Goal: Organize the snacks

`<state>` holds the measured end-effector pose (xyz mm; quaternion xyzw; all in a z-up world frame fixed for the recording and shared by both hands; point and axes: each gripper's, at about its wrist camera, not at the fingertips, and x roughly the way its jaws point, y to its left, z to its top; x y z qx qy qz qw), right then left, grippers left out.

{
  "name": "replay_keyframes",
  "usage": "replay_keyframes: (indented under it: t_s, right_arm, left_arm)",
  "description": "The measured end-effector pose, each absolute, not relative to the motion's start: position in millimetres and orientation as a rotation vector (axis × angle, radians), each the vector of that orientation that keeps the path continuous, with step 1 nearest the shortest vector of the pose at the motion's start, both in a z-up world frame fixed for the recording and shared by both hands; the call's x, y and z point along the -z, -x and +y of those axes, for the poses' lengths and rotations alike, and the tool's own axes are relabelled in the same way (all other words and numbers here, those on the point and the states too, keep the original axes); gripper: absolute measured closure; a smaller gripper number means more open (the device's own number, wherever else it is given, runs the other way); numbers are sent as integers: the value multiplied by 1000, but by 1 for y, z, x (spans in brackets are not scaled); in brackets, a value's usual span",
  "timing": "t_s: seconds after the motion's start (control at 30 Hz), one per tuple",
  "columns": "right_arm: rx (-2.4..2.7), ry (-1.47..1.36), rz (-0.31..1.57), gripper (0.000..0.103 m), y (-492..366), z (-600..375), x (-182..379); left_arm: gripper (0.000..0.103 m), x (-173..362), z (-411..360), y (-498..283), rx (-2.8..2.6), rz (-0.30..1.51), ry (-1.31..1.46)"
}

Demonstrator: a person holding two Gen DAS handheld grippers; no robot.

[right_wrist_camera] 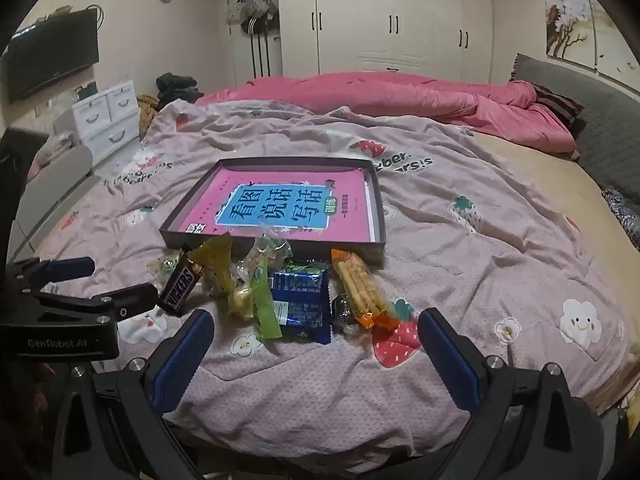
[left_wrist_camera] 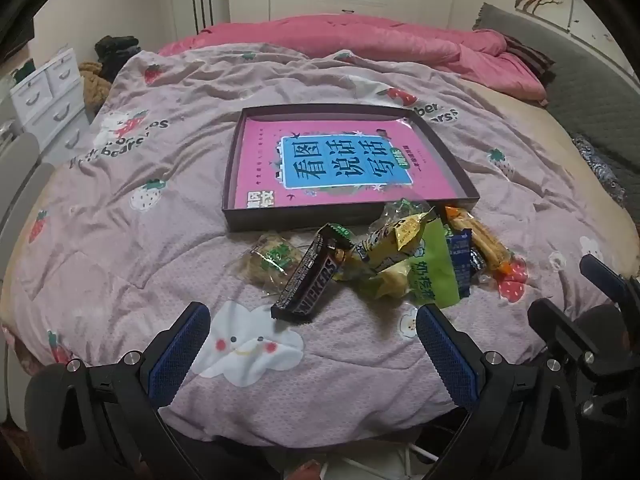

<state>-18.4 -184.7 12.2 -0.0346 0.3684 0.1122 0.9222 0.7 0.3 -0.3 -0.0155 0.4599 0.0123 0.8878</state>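
Note:
A pile of snacks lies on the bed in front of a shallow dark box (left_wrist_camera: 240, 168) (right_wrist_camera: 378, 208) that holds a pink book. In the pile are a Snickers bar (left_wrist_camera: 310, 282) (right_wrist_camera: 179, 286), a clear cracker pack (left_wrist_camera: 266, 260), yellow and green packets (left_wrist_camera: 434, 268) (right_wrist_camera: 262, 300), a blue packet (right_wrist_camera: 302, 300) and an orange pack of wafer rolls (left_wrist_camera: 482, 242) (right_wrist_camera: 360, 286). My left gripper (left_wrist_camera: 312, 340) hovers open just short of the Snickers bar. My right gripper (right_wrist_camera: 316, 344) hovers open just short of the blue packet. Neither holds anything.
The bed carries a mauve strawberry quilt (left_wrist_camera: 160, 240) (right_wrist_camera: 480, 240) and a pink duvet (left_wrist_camera: 360, 36) (right_wrist_camera: 400, 96) at the back. White drawers (right_wrist_camera: 108, 116) stand left of the bed, wardrobes (right_wrist_camera: 400, 16) behind it. The left gripper's body (right_wrist_camera: 80, 308) shows at the left of the right wrist view.

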Motion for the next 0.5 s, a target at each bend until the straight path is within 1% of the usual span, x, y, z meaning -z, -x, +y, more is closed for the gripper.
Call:
replay_keyframes:
  t_s: [0.1, 0.17, 0.5]
  right_arm:
    - [-234, 82, 771, 0, 20, -177, -7]
    - [-248, 17, 740, 0, 22, -189, -12]
    - [-232, 24, 746, 0, 22, -191, -12]
  left_arm:
    - [0, -2, -3, 0, -25, 942, 37]
    - [0, -4, -2, 1, -16, 940, 54]
    - [0, -3, -3, 3, 8, 940, 60]
